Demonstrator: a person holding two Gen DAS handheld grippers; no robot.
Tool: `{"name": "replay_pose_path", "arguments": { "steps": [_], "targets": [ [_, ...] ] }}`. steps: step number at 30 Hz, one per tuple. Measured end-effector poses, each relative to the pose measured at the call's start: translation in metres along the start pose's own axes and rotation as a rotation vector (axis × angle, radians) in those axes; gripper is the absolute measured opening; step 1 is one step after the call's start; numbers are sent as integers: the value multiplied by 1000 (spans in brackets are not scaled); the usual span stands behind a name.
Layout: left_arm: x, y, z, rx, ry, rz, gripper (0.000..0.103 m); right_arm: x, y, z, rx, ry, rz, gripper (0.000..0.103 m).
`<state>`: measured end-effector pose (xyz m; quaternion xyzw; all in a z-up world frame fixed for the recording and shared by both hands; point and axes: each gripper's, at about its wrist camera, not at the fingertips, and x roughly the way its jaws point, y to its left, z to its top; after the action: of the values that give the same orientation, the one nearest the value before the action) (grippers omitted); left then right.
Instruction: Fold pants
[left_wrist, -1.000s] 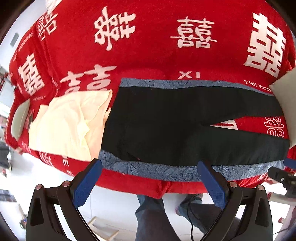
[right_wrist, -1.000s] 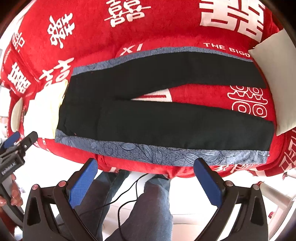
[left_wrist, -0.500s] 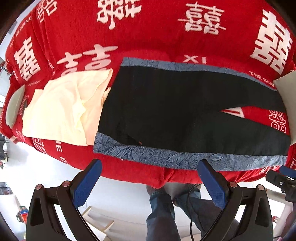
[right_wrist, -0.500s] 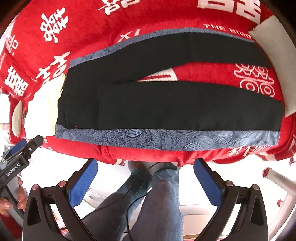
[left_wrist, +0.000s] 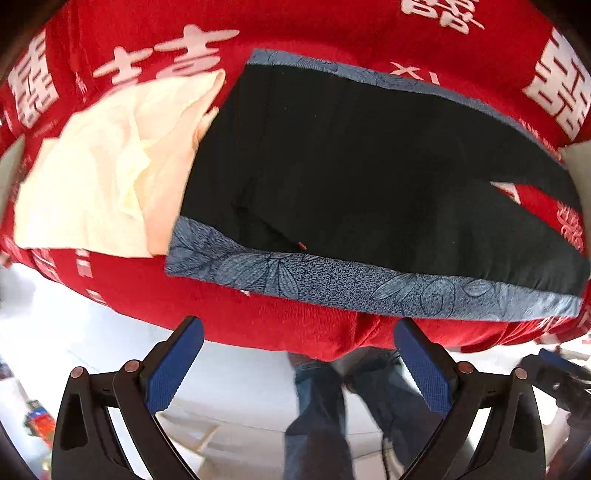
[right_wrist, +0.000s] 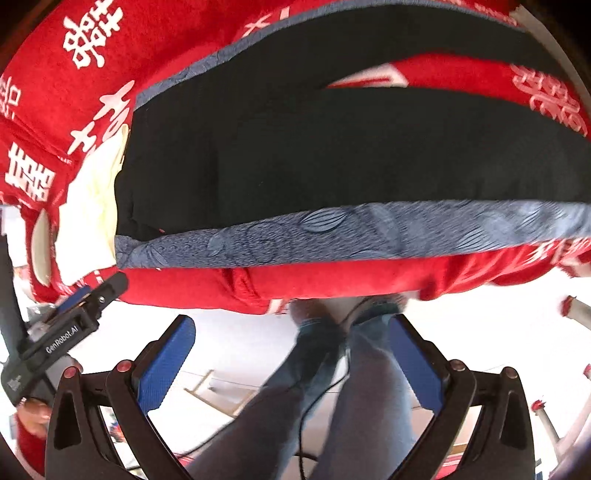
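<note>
Both the left gripper (left_wrist: 297, 354) and the right gripper (right_wrist: 291, 350) have their jaws spread wide with nothing between them, clear of the cloth near the bed's front edge. No fold is made: the pants (left_wrist: 369, 177) lie flat on the red blanket (left_wrist: 332, 22), legs apart. They are black with a blue patterned side stripe (right_wrist: 351, 229), the waist touching a cream garment (left_wrist: 99, 173).
</note>
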<state>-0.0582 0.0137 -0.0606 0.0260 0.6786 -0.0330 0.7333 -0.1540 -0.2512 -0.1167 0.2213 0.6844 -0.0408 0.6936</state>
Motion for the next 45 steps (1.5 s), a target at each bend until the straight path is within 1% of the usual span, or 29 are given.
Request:
{"name": "replay_pose_path", "arguments": {
  "steps": [4,5,7,8,9,10,12,14,16,19,23,26,28,30,31,32,34,36,38,42,43,44,45],
  "targets": [
    [20,15,-3,-72,-18,-130,103,20,-7,1,101,-30,166,103],
    [25,19,-3,-89,-17,-166,103,29,-12,2,141,-36,226,103],
    [41,26,-5,-131,-10,-228,103,40,-17,2,186,-47,298,103],
    [48,29,-6,-154,-9,-254,101,47,-20,2,206,-54,333,103],
    [54,32,-8,-170,-6,-273,94,55,-23,2,225,-55,368,101],
    [61,34,-9,-184,-1,-296,93,65,-26,2,244,-54,403,99],
    [73,38,-12,-204,-4,-324,93,79,-28,2,258,-47,447,88],
    [80,39,-14,-203,-11,-343,93,100,-31,3,262,-26,480,82],
    [83,39,-15,-199,-20,-366,93,114,-31,2,263,-19,511,81],
    [86,39,-14,-197,-23,-394,93,131,-31,4,283,-40,584,77],
    [88,45,-13,-222,-14,-435,93,133,-28,9,307,-92,687,73],
    [90,49,-12,-231,-6,-449,93,136,-29,14,348,-111,712,72],
    [91,52,-14,-246,5,-456,93,142,-32,13,403,-101,731,57],
    [93,57,-17,-268,21,-471,93,147,-34,13,452,-80,767,17],
    [94,58,-18,-281,29,-480,93,147,-34,13,460,-79,787,13],
    [93,60,-19,-293,34,-489,93,141,-32,13,451,-94,810,12],
    [94,64,-20,-326,35,-516,93,130,-26,14,414,-109,830,12],
    [96,71,-16,-377,35,-549,93,114,-17,15,373,-119,856,11],
    [95,74,-6,-418,20,-571,93,103,-11,18,339,-122,868,11],
    [95,77,13,-458,-8,-576,93,94,-12,21,301,-123,882,11],
    [96,79,18,-475,-8,-572,91,92,-10,23,291,-118,879,11],
    [97,81,21,-490,-12,-573,82,94,-11,22,284,-114,873,11],
    [98,82,23,-494,-14,-582,51,94,-12,22,277,-110,869,11]
  ]
}}
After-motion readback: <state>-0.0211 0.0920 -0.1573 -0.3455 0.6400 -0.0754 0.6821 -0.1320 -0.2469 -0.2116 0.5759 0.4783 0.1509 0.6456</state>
